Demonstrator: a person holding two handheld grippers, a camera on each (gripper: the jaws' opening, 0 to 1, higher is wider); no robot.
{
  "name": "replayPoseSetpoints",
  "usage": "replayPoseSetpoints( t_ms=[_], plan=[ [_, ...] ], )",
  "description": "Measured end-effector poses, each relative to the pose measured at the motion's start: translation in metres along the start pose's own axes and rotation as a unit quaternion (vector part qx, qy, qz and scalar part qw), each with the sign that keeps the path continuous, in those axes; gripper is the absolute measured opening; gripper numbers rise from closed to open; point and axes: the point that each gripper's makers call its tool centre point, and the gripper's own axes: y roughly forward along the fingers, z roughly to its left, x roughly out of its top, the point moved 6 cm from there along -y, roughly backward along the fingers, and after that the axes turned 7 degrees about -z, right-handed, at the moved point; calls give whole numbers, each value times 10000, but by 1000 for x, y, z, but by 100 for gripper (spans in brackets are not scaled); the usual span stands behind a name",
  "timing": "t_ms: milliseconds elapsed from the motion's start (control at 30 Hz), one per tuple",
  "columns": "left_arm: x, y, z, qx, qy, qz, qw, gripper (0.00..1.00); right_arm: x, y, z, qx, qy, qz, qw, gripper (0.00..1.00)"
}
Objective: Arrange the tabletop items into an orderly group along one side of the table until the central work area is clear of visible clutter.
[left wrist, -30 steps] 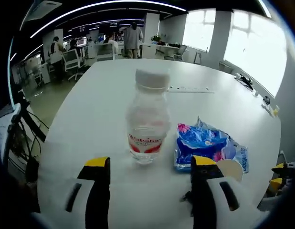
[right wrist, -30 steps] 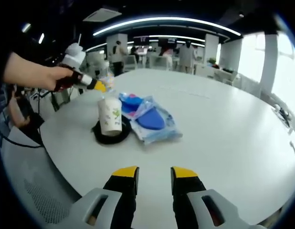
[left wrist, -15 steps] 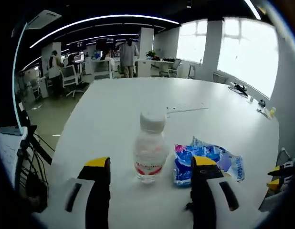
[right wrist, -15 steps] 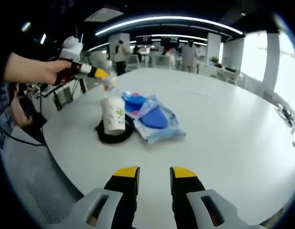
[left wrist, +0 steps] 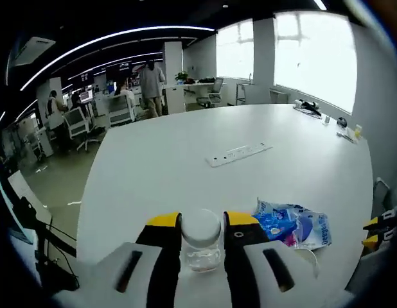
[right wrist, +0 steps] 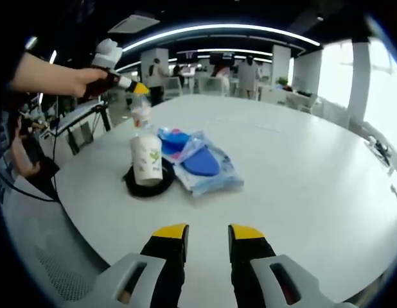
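Left gripper (left wrist: 202, 221) jaws now clenched on bottle (left wrist: 200, 240) neck, right gripper (right wrist: 207, 231) jaws slightly parted.

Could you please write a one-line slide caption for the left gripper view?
Left gripper fingers closed around a clear water bottle beside a blue packet on the white table.

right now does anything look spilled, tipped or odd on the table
Nothing looks spilled or damaged. The paper cup stands upright on a black ring, beside the blue packet. The bottle is gripped by the left hand-held gripper.
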Motion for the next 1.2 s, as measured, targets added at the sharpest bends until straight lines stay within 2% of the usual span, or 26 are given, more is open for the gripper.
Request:
replayPoseSetpoints(
  t_ms=[300, 333, 400, 600, 767, 800, 867, 933, 967, 1000, 1067, 1133, 1200],
  plan=[
    [1, 4, -3, 517, -376, 282, 9976, 20, 1, -1, -1, -23, 56, -60, 10000, 23],
    [1, 4, -2, 675, -489, 344, 9959, 20, 1, -1, -1, -21, 55, -61, 10000, 23],
    [1, 4, -3, 797, -726, 371, 9935, 20, 1, -1, -1, -17, 54, -62, 10000, 23],
    [3, 7, -7, 844, -599, 407, 9938, 20, 1, 0, -1, -7, 55, -72, 10000, 22],
    [4, 2, -4, 739, -506, 396, 9952, 21, 2, 0, -1, -5, 61, -90, 9999, 23],
    [6, 0, -4, 733, -486, 331, 9956, 23, 2, 0, -1, -3, 62, -96, 9999, 23],
    [10, -1, -3, 733, -448, 187, 9961, 40, 2, 0, -1, 0, 64, -104, 9999, 23],
    [14, -4, -7, 608, -403, -38, 9973, 62, 2, 0, -1, 9, 66, -111, 9999, 23],
    [12, -7, -9, 561, -352, -87, 9978, 67, 2, 0, -1, 17, 71, -113, 9999, 24],
    [11, -10, -10, 498, -311, -157, 9982, 70, 2, 0, -1, 24, 73, -116, 9999, 24],
    [4, -18, -13, 409, -388, -241, 9981, 70, 2, 0, 0, 49, 84, -124, 9999, 25],
    [-8, -27, -17, 263, -518, -237, 9980, 71, 2, 0, 0, 74, 89, -124, 9999, 25],
    [-21, -38, -20, 264, -529, -249, 9979, 75, 3, 0, 2, 130, 126, -149, 9997, 25]
  ],
)
